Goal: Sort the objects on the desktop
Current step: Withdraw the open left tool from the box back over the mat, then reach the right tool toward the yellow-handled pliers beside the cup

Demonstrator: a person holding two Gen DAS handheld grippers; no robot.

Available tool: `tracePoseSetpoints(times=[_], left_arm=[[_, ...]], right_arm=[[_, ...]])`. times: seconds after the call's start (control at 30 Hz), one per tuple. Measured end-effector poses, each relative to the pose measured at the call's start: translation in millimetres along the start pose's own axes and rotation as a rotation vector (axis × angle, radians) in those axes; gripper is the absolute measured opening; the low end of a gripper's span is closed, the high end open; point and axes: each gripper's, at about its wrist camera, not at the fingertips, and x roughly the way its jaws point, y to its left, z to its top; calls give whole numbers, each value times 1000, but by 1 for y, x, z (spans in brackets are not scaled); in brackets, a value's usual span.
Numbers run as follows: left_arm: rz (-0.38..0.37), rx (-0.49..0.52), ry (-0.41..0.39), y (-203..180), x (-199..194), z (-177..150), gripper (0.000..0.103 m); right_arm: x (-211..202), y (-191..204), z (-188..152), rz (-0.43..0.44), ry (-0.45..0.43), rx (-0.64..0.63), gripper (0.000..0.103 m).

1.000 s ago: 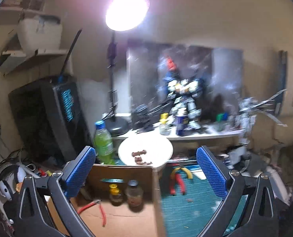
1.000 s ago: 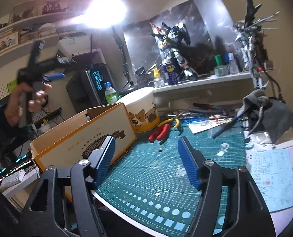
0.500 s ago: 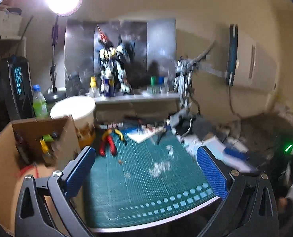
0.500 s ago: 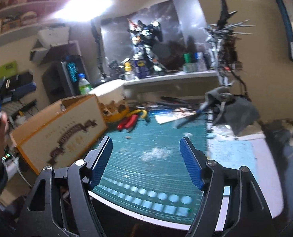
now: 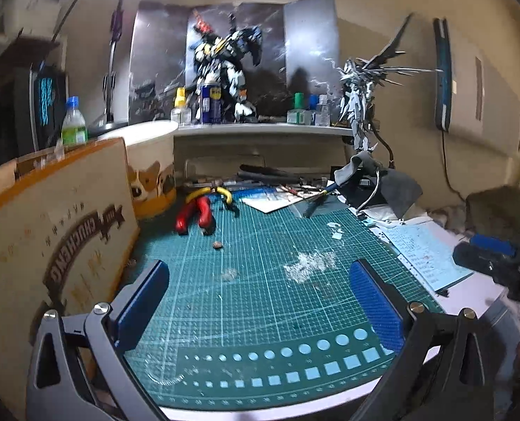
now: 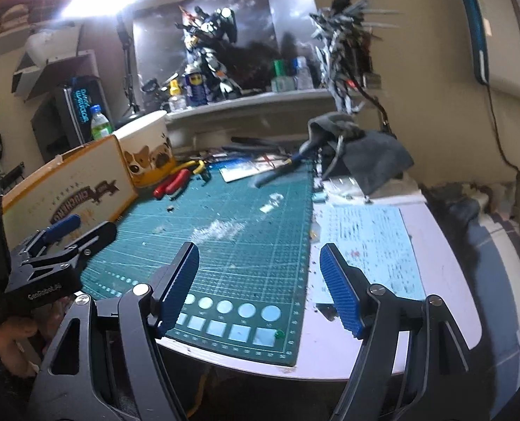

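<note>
My left gripper (image 5: 260, 291) is open and empty, low over the near part of the green cutting mat (image 5: 260, 298). Red-handled pliers (image 5: 194, 214) and yellow-handled cutters (image 5: 221, 192) lie at the mat's far left; they also show in the right wrist view, the pliers (image 6: 171, 183) and the cutters (image 6: 190, 165). A blue-handled tool (image 5: 318, 199) lies at the far right of the mat. My right gripper (image 6: 260, 282) is open and empty over the mat's near right corner. The left gripper shows at that view's left edge (image 6: 63, 235).
A cardboard box (image 5: 49, 231) stands along the mat's left side, with a round corgi-print tub (image 5: 153, 172) behind it. A blue sheet of paper (image 6: 365, 245) lies right of the mat. A grey cloth (image 5: 382, 182), a shelf with model robots (image 5: 221, 66) and bottles stand at the back.
The left gripper has swung from above the open box to the right and come down low over the mat. The right gripper has shifted right toward the mat's right edge. Both stayed open.
</note>
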Motion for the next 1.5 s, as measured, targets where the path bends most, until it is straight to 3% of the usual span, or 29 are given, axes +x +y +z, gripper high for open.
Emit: tracePoseSetpoints(times=[0.27,0.47,0.8,1.13,1.2,1.27,1.5], left_arm=[[14,53,-42,-7,1,2,103],[33,17,-35,5,12,7,103],[67,-18,-9,24,38,16,103],[51,-74,56,38,55,14,103],[55,-85,61,41,57,13,103],[60,-91,64,44,58,12,103],[48,-94,82,42,60,9,103]], right_arm=[[28,6,21,-4,5,-47,69],[61,11,50,4,-13,-100,69],[154,23,98,46,11,-181,67],[251,43,141,75,102,-381,51],[266,48,145,124,135,-371,50],[281,57,147,227,166,-301,49],[325,108,130,276,225,-325,47]])
